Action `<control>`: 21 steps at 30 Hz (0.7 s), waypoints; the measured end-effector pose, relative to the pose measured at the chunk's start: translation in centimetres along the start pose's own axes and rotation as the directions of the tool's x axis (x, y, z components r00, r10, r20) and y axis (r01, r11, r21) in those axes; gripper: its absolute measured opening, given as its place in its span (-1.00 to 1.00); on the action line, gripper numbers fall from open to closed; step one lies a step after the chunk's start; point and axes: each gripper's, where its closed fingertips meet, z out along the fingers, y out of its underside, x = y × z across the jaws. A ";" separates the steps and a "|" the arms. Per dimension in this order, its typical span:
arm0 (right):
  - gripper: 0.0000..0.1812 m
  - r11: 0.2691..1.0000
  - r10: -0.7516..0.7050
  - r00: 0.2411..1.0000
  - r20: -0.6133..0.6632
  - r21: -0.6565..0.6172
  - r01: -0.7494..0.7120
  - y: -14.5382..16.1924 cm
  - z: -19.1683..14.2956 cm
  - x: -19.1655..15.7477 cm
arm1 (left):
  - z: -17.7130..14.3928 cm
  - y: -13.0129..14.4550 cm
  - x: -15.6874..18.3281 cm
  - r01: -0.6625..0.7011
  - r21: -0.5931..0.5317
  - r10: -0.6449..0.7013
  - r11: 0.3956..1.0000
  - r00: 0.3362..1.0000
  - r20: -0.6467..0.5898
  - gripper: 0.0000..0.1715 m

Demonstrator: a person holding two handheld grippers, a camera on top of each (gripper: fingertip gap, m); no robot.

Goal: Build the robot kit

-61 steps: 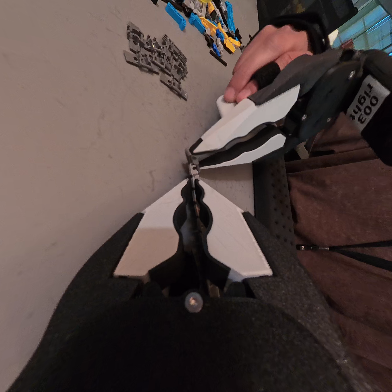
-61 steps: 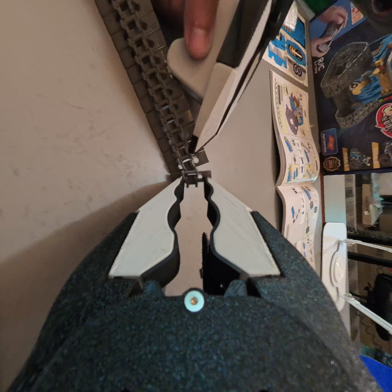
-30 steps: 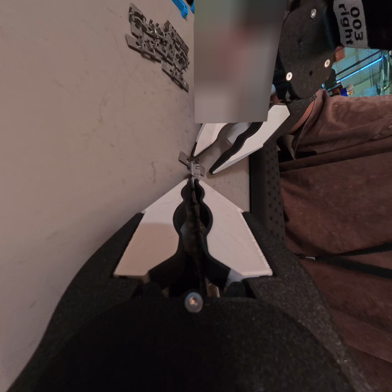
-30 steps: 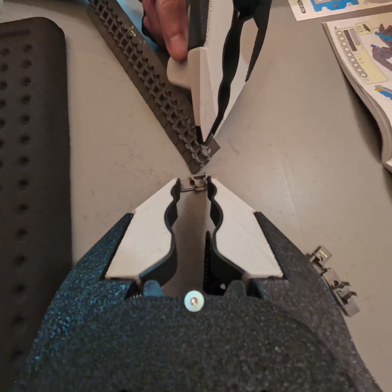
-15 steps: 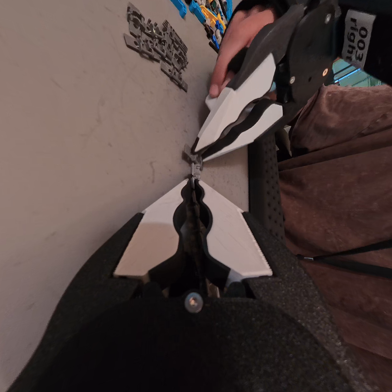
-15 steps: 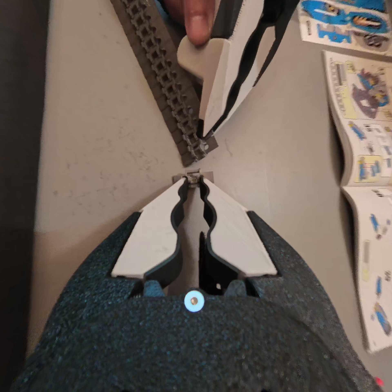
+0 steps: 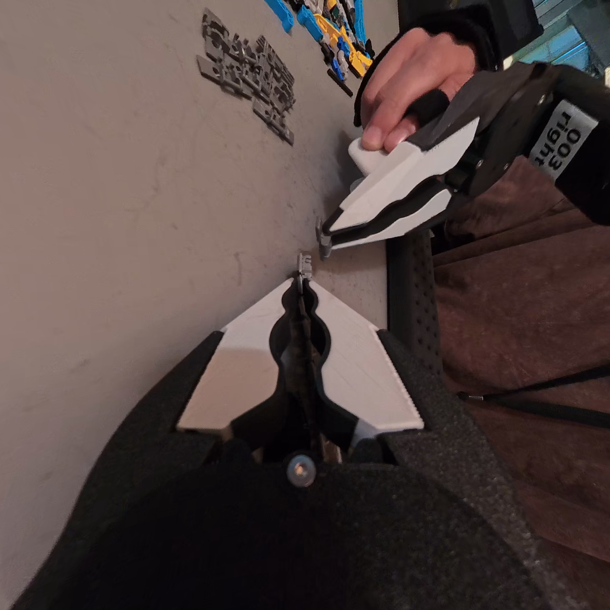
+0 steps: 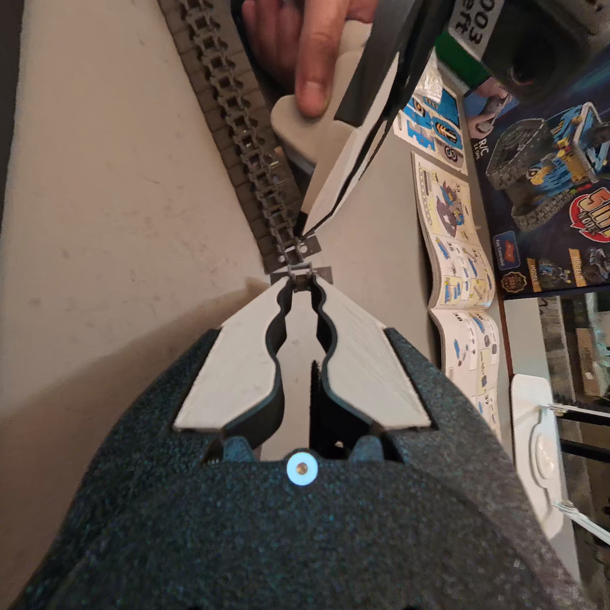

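In the left wrist view, my left tool point(image 7: 303, 280) is clamped tight on the end of a grey track chain point(image 7: 304, 264), whose last link pokes out past the fingertips. The chain runs back between the fingers toward the camera. Just beyond it, the right tool point(image 7: 325, 239) grips a single grey track link point(image 7: 323, 242), close to the chain's end but apart from it. A hand point(image 7: 406, 89) wraps the right tool's handle. The beige surface point(image 7: 115, 198) is scuffed and tilts steeply in this view. Farther along it lies a cluster of loose grey links point(image 7: 251, 76), and beyond that a heap of blue and yellow bricks point(image 7: 330, 23). A black perforated pad point(image 7: 412, 297) lines the surface's edge, with brown cloth beside it.

In the right wrist view, my right tool point(image 8: 301, 284) is pinched narrow on the single link point(image 8: 300, 274), which spans its fingertips crosswise. The left tool point(image 8: 302, 236) comes down from above, closed on the end of the long chain point(image 8: 237, 99), which stretches away across the surface point(image 8: 99, 198). The link and the chain's end nearly meet; I cannot tell if they touch. To the right lie an open instruction booklet point(image 8: 462, 264), a sticker sheet point(image 8: 429, 125) and a dark toy box point(image 8: 544, 148). A white object point(image 8: 534, 462) sits at the far right edge.
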 end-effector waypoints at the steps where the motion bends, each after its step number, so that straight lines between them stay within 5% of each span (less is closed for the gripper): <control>1: -0.88 1.000 -0.015 1.000 -0.009 -0.009 0.015 0.2 0.0 0.1 | 0.0 0.0 0.0 0.000 0.001 0.000 1.000 1.000 0.001 -0.97; 21: -0.88 0.982 -0.184 0.983 -0.008 -0.052 0.184 -0.1 1.4 -0.3 | -0.1 -0.1 -0.3 0.005 0.006 -0.005 1.000 1.000 0.014 -0.97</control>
